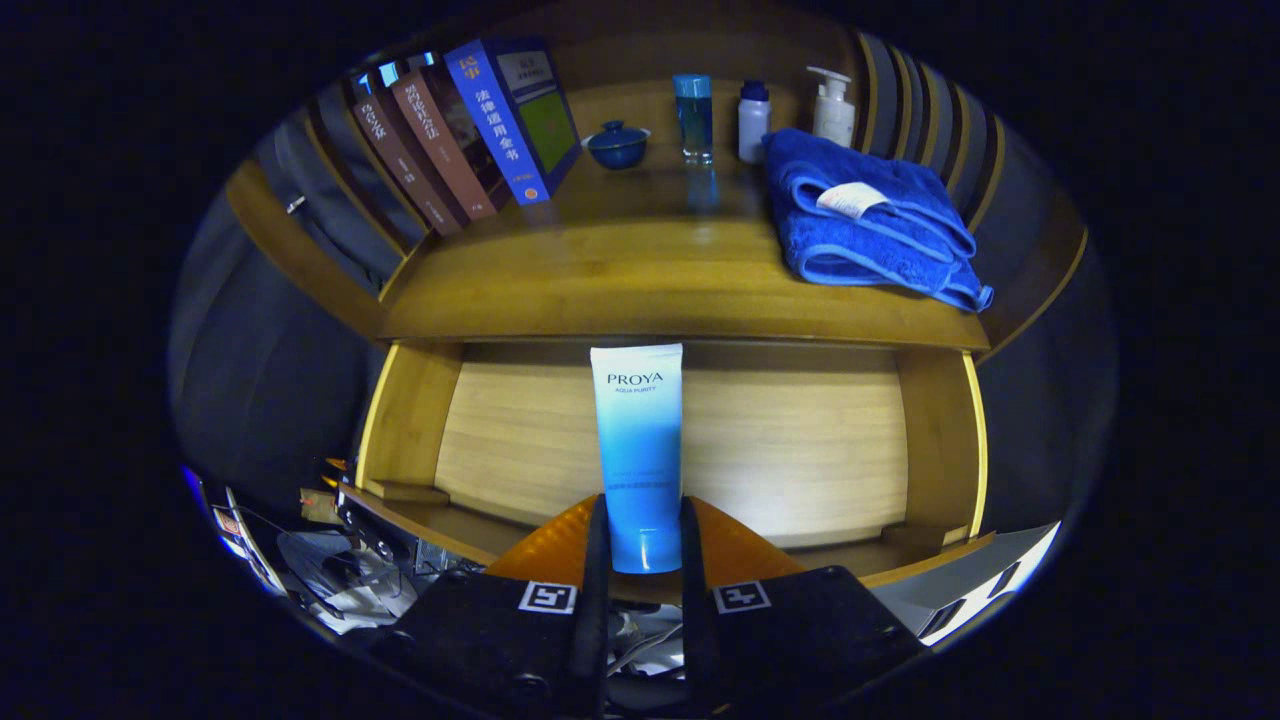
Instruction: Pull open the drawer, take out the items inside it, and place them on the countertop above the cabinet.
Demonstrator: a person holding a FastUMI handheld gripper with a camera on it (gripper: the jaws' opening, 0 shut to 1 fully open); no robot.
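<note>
Gripper [640, 540] clamps tube [638, 440] — cap hidden — over drawer [780, 440].

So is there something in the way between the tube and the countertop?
Nothing visible. The gripper is shut on the tube above the open drawer. The countertop has bare wood ahead; the towel lies to the right.

The gripper [640, 535] is closed on the tube [638, 450], which stands over the open drawer [700, 440]. The drawer floor lies bare on both sides of the tube. On the countertop [600, 280], the near middle is free; a towel [865, 215] fills the right, books [460, 130] the far left, and a bowl [616, 144] and bottles [752, 120] the far edge.
</note>
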